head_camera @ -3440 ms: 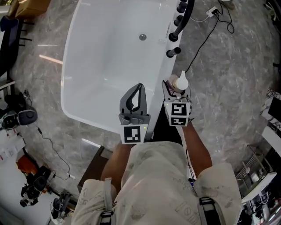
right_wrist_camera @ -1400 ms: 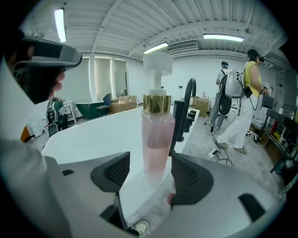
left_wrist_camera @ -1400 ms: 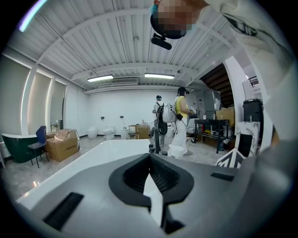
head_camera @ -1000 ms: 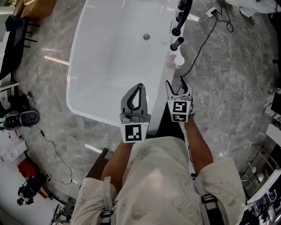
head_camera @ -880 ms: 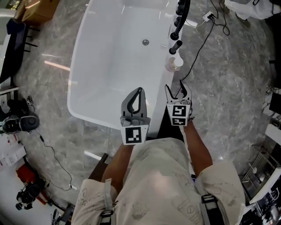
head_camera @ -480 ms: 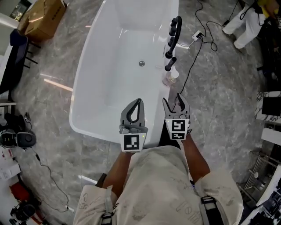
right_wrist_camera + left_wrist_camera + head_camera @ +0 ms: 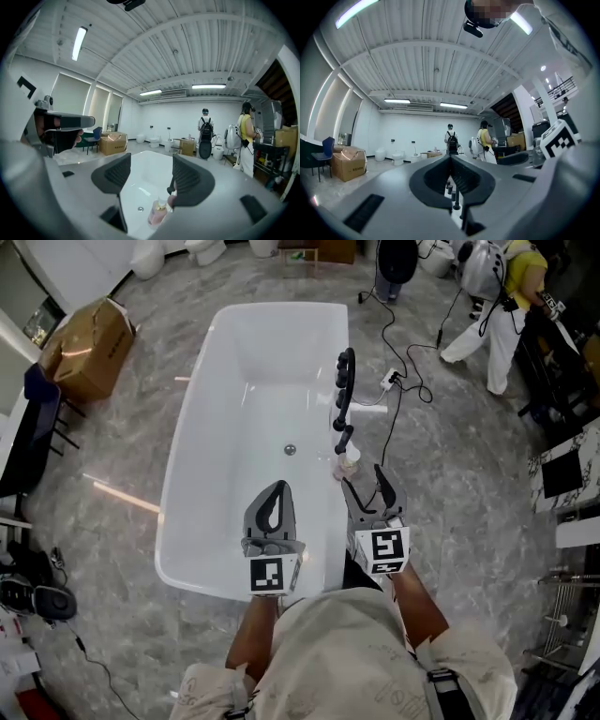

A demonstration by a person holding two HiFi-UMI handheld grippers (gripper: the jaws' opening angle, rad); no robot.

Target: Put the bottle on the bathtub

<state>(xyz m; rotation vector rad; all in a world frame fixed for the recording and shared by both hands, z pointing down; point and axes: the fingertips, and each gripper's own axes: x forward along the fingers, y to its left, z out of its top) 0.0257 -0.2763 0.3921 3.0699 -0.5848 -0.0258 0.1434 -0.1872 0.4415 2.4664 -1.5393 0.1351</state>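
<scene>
A pinkish bottle (image 7: 346,464) with a white pump top stands upright on the right rim of the white bathtub (image 7: 202,427), just in front of the black faucet (image 7: 344,390). My right gripper (image 7: 367,487) hangs open a little short of the bottle, apart from it, with nothing between its fingers. In the right gripper view the bottle (image 7: 158,212) shows low between the spread jaws of the right gripper (image 7: 150,177), over the bathtub (image 7: 149,165). Over the tub's near end, my left gripper (image 7: 277,491) is shut and empty; its jaws meet in the left gripper view (image 7: 451,171).
A cardboard box (image 7: 87,345) sits on the marble floor at the far left. A cable (image 7: 405,381) runs from a socket block right of the faucet. People (image 7: 499,298) stand at the far right. A dark chair (image 7: 36,427) is at the left edge.
The right gripper held the bottle earlier; the bottle now stands alone on the rim. Both grippers have drawn back from it and the head view takes in more of the room.
</scene>
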